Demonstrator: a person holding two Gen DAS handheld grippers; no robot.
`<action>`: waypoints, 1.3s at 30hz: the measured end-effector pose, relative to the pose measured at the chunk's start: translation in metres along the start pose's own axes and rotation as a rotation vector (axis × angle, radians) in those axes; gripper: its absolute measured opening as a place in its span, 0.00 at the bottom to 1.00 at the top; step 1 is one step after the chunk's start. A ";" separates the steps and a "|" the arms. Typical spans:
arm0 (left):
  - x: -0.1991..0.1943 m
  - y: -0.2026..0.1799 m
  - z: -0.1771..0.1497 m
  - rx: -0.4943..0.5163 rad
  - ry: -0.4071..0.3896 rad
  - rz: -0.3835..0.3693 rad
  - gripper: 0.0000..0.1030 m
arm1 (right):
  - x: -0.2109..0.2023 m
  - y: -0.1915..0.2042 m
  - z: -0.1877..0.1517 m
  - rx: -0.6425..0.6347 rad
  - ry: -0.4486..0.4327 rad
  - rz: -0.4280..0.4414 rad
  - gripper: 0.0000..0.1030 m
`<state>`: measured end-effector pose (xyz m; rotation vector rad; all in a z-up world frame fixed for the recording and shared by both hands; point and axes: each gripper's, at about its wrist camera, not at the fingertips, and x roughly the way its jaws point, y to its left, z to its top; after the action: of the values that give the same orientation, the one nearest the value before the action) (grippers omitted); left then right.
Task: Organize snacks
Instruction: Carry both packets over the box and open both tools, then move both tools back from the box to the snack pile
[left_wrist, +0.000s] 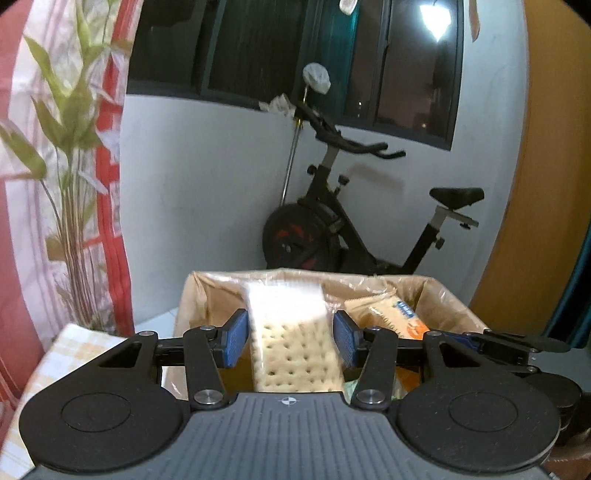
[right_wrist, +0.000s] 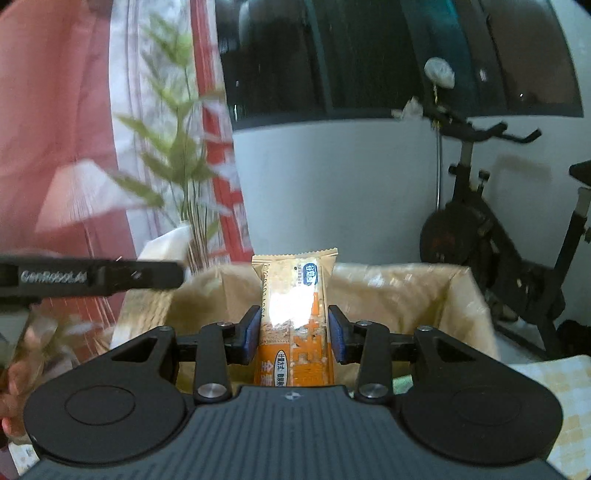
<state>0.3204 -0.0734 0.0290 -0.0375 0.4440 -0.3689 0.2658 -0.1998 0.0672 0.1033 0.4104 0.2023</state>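
Left claw (left_wrist: 290, 341): grips cracker pack (left_wrist: 291, 343) above box (left_wrist: 454, 299), for stowing.
Right claw (right_wrist: 291, 334): clamps orange bar (right_wrist: 295, 314) upright over box (right_wrist: 461, 291).

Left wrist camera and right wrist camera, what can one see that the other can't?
Only the left wrist view shows the left gripper holding a clear cracker pack, and the bike's seat. Only the right wrist view shows the right gripper clamped on an orange snack bar. Both show the cardboard box, the plant, the curtain and the exercise bike.
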 end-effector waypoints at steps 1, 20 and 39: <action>0.003 0.002 -0.001 -0.002 0.006 -0.010 0.52 | 0.004 0.000 -0.002 0.002 0.012 -0.006 0.39; -0.091 0.068 -0.017 -0.079 -0.042 0.096 0.83 | -0.044 -0.012 -0.006 -0.017 -0.044 -0.001 0.65; -0.105 0.073 -0.104 -0.176 0.059 0.170 0.83 | -0.117 -0.066 -0.055 -0.023 -0.019 -0.139 0.86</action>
<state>0.2132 0.0371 -0.0305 -0.1593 0.5331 -0.1632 0.1500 -0.2863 0.0531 0.0534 0.3947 0.0695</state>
